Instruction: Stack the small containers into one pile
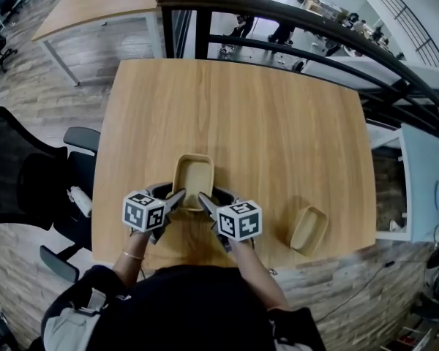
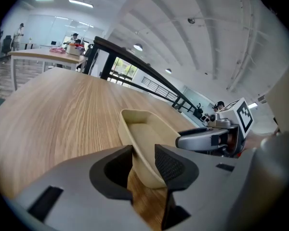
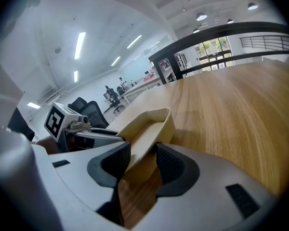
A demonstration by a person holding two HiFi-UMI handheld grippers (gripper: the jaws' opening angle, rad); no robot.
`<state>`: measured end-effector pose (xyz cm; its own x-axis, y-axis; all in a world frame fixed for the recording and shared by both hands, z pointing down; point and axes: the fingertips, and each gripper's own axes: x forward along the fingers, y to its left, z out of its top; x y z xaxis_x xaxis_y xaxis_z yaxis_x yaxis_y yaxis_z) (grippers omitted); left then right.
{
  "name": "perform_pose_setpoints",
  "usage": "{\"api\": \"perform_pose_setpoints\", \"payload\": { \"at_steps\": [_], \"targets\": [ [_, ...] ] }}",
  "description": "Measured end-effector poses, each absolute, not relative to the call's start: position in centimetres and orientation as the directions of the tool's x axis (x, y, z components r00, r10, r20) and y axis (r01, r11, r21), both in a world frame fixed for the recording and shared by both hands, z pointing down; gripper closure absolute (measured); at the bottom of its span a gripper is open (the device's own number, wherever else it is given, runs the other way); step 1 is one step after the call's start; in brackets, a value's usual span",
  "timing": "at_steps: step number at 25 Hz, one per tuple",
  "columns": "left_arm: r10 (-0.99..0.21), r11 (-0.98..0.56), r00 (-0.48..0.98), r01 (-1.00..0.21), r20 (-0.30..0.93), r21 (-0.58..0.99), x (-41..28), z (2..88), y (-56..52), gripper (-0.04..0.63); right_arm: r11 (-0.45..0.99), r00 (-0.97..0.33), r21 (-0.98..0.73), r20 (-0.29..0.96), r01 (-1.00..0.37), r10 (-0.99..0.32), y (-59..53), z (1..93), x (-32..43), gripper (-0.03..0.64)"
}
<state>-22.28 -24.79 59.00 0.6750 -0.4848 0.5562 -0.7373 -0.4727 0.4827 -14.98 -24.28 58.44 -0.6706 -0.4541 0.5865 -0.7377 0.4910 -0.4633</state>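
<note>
A tan oblong container point(image 1: 194, 175) lies on the wooden table point(image 1: 241, 108), just in front of me. My left gripper point(image 1: 175, 197) is at its near left corner, and in the left gripper view the gripper point(image 2: 144, 155) is shut on the container's point(image 2: 144, 129) wall. My right gripper point(image 1: 207, 202) stands at the near right corner. In the right gripper view, this gripper point(image 3: 143, 153) has its jaws spread wide around the container's point(image 3: 149, 124) wall. A second tan container point(image 1: 308, 229) lies alone at the right, near the table's front edge.
A black office chair point(image 1: 29, 167) stands left of the table. A dark railing point(image 1: 300, 28) runs behind the far edge. The table's front edge is close under both grippers.
</note>
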Motion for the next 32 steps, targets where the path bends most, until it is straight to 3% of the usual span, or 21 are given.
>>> {"api": "perform_pose_setpoints", "payload": {
  "at_steps": [17,32],
  "targets": [
    [-0.665,-0.375,0.534,-0.843,0.522,0.384,-21.6,52.2,-19.7,0.448,0.649,-0.748,-0.395,0.483,-0.65,-0.455,-20.9,52.1,-13.9,0.489],
    [-0.652,-0.469,0.576,-0.817,0.494,0.335,-13.3,49.5,-16.6,0.448,0.616,-0.726,-0.388,0.415,-0.686,-0.548,-17.5,49.6,-5.4,0.502]
  ]
}}
